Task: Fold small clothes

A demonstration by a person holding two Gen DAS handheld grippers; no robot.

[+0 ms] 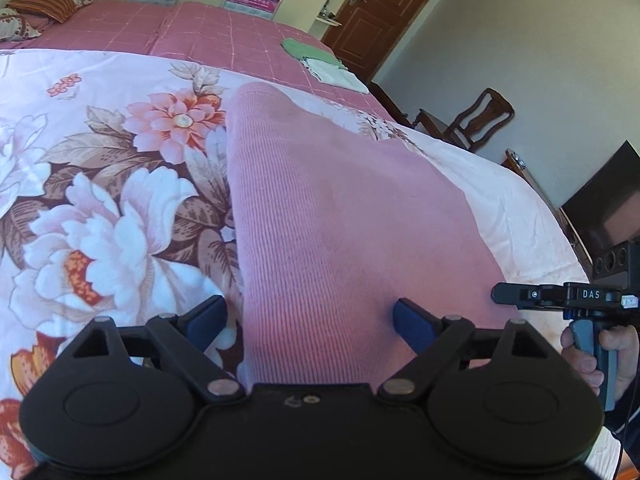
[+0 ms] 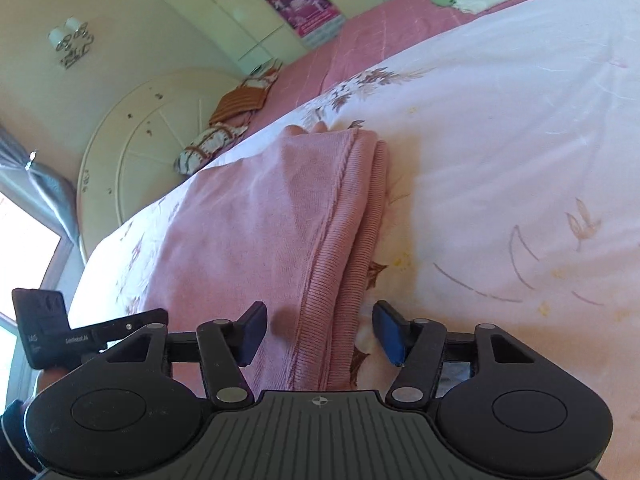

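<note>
A pink ribbed knit garment [image 1: 332, 216] lies flat on the floral bedcover, folded into a long strip. My left gripper [image 1: 310, 320] is open, its blue pads straddling the garment's near end just above it. In the right wrist view the garment [image 2: 256, 220] shows its stacked ribbed hem [image 2: 352, 240] along its right side. My right gripper [image 2: 320, 330] is open with its pads on either side of that hem edge, holding nothing. The right gripper also shows at the right edge of the left wrist view [image 1: 560, 296], and the left gripper shows at the left edge of the right wrist view [image 2: 80, 336].
The floral bedcover [image 1: 100, 200] lies over a pink checked sheet [image 1: 208, 36]. Folded green and white clothes [image 1: 320, 60] sit at the bed's far corner. Pillows [image 1: 40, 4] lie at the headboard. A wooden chair [image 1: 476, 120], a door and a dark TV [image 1: 608, 208] stand to the right.
</note>
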